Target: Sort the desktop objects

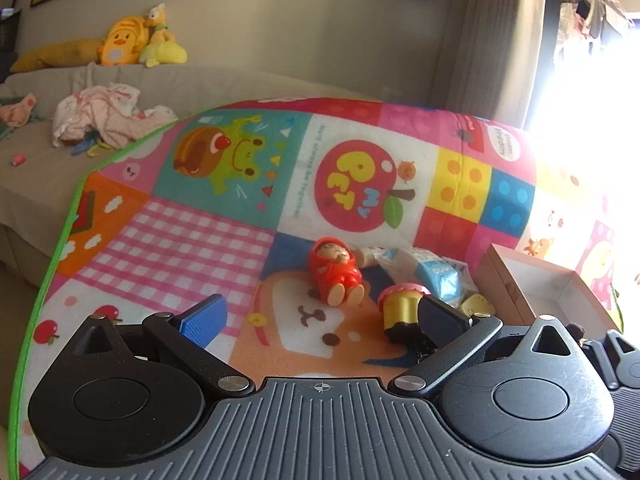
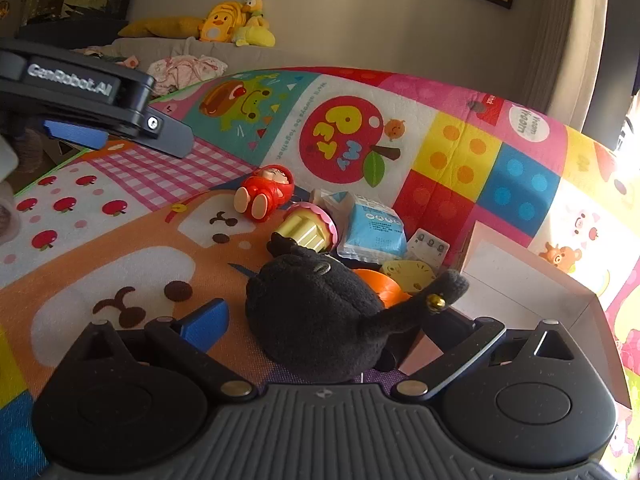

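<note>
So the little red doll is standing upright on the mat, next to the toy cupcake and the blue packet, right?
Not quite. The red doll is lying on its back, feet toward the camera, as the left wrist view shows. It does lie on the mat near the toy cupcake and blue packet.

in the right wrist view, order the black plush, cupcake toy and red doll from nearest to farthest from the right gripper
1. black plush: between the right gripper's open jaws, centre.
2. cupcake toy: just beyond the plush, lying on its side.
3. red doll: farthest, back left on the mat.

Left tool agape; right tool agape.
</note>
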Tool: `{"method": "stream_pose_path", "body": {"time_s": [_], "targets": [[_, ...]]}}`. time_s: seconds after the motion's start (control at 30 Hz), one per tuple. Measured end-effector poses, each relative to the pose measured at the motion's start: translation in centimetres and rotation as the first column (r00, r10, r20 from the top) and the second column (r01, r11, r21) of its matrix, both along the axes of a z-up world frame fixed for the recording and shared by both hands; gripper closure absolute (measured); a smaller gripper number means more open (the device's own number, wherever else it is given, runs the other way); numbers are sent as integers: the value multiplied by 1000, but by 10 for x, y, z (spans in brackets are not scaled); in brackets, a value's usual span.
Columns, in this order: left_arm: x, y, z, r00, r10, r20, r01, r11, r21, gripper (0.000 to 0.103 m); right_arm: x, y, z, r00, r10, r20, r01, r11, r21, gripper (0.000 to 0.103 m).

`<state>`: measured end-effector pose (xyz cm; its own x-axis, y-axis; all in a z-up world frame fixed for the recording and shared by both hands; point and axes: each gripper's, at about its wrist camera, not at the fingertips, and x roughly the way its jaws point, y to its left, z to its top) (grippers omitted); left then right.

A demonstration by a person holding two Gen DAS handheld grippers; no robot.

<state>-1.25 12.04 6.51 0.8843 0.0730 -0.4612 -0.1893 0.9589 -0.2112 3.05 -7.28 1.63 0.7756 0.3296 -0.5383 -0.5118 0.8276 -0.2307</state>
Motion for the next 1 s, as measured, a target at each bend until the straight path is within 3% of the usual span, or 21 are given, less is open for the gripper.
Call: {"method": "stream_pose_path", "body": {"time_s": [0.03,0.07,0.2,0.3,0.37,0.5,0.63,0.73,0.8,0.9,1.0], "targets": [[-2,3,0,1000,2,1,-2,1000,-4,0,6,3,-2,1000,-7,-29,8,1000,7,19],[-3,6,0,1000,4,2,-4,1000,-6,0,10,4,-3,999,-20,-51,21,1000,22,24],[-5,17,-2,1000,25,3,-25,1000,-8,0,9,10,11,991,64,-117,-43,983,178,28],[-3,25,-2,999,50,9,-50,998,-24,0,-6,21,22,981,174,-88,-144,951,275,28],[-3,30,1,998,65,20,-64,997,-33,0,-15,34,21,974,221,-54,-202,948,247,27],[-6,37,2,996,87,21,-86,996,-37,0,-21,47,7,960,269,-80,-254,954,156,23],[-12,43,-4,996,86,2,-86,995,-53,0,-33,10,18,957,291,-18,-284,944,169,15],[-21,46,-9,997,74,-7,-74,995,-72,0,-37,-28,29,972,234,32,-236,957,167,15],[-26,45,-12,998,57,-14,-58,995,-79,0,-35,-40,28,984,156,89,-165,982,95,15],[-30,33,-17,1000,-1,-30,-2,996,-87,0,-18,-31,16,982,87,169,-74,994,-81,43],[-33,14,-18,997,-66,-40,63,995,-72,0,-5,-14,-1,972,82,222,-43,984,-174,48]]}}
